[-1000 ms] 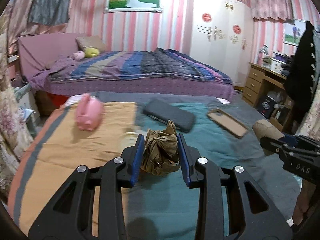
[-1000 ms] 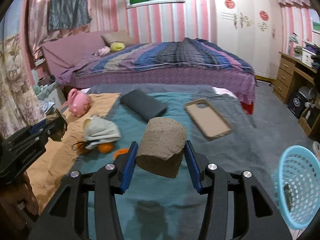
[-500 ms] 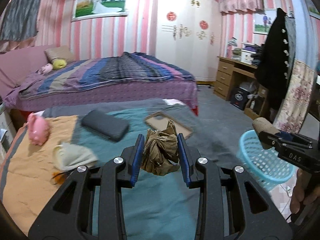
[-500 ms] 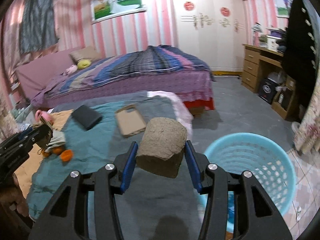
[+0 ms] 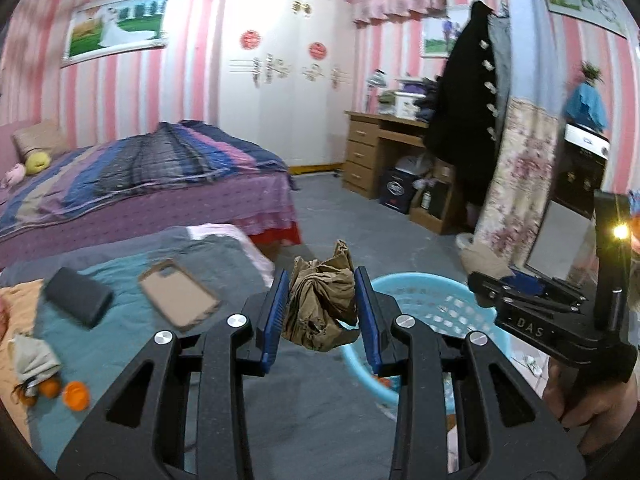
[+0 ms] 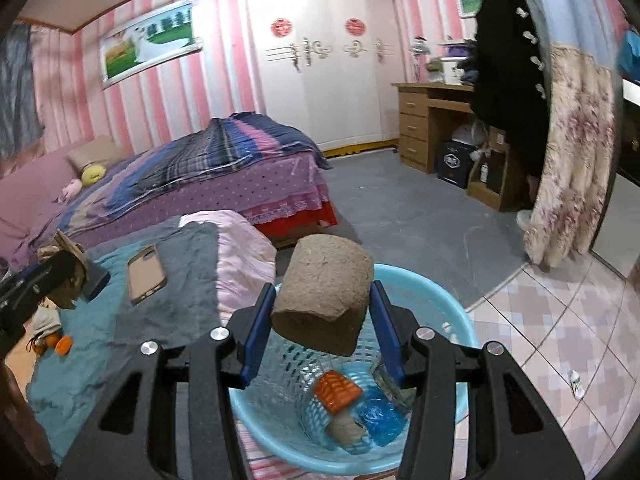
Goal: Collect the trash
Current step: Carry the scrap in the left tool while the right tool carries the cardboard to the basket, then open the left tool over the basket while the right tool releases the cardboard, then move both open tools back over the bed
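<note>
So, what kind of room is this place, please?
Most likely a home bedroom: a bed with a striped purple-blue blanket, a tall white wardrobe and a wooden desk with drawers stand against pink striped walls.

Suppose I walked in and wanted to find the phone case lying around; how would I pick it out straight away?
Start at the low bed spread with teal and grey blankets, in front of the big purple bed. The phone case lies flat on the grey part, beside a dark grey pouch. It is the only tan, open-faced rectangle there.
</note>
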{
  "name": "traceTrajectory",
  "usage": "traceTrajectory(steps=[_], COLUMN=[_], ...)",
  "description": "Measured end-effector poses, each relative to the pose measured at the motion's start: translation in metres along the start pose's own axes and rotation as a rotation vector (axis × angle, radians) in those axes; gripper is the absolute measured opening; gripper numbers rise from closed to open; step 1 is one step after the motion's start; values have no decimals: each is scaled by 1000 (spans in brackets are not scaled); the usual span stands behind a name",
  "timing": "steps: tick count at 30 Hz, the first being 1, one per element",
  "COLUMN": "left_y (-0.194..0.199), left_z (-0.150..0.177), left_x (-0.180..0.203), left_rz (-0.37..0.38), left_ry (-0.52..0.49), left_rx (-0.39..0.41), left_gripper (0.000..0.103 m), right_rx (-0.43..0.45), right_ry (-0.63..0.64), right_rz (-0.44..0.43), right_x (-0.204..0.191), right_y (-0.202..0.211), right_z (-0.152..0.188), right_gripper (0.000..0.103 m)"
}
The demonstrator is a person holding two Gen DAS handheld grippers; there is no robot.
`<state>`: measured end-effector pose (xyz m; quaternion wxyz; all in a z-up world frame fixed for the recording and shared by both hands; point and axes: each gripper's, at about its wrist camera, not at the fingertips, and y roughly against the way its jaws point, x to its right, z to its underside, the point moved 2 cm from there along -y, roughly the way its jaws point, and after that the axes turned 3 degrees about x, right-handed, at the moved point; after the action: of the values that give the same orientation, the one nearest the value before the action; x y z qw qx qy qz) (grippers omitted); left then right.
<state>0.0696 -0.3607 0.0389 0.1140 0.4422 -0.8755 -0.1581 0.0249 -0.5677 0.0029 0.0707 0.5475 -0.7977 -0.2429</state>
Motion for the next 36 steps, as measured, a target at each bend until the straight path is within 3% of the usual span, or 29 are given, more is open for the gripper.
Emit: traceTrajectory(steps=[8, 18, 19, 23, 30, 36], left_y=[-25, -52, -54, -50, -42, -18], left_z=[5, 9, 9, 4, -4, -7], left_x=[18, 30, 33, 42, 35, -4], left_rz=[42, 103, 128, 146, 142, 62], left_ry=[-16, -5, 1, 5, 12, 7], left_rx=[-43, -94, -104, -69, -52, -39], left_gripper=[32, 35, 37, 66, 69, 69], right_rx=[7, 36, 42, 33, 28, 18], right_ry=[-105, -156, -174, -199, -187, -144], right_rz=[51, 55, 61, 68, 64, 30], right_x=[23, 34, 39, 43, 43, 20], right_y=[-3, 0, 0, -2, -4, -6], right_z=[-1, -1, 0, 1, 0, 2], right_gripper=[61, 62, 62, 62, 63, 63])
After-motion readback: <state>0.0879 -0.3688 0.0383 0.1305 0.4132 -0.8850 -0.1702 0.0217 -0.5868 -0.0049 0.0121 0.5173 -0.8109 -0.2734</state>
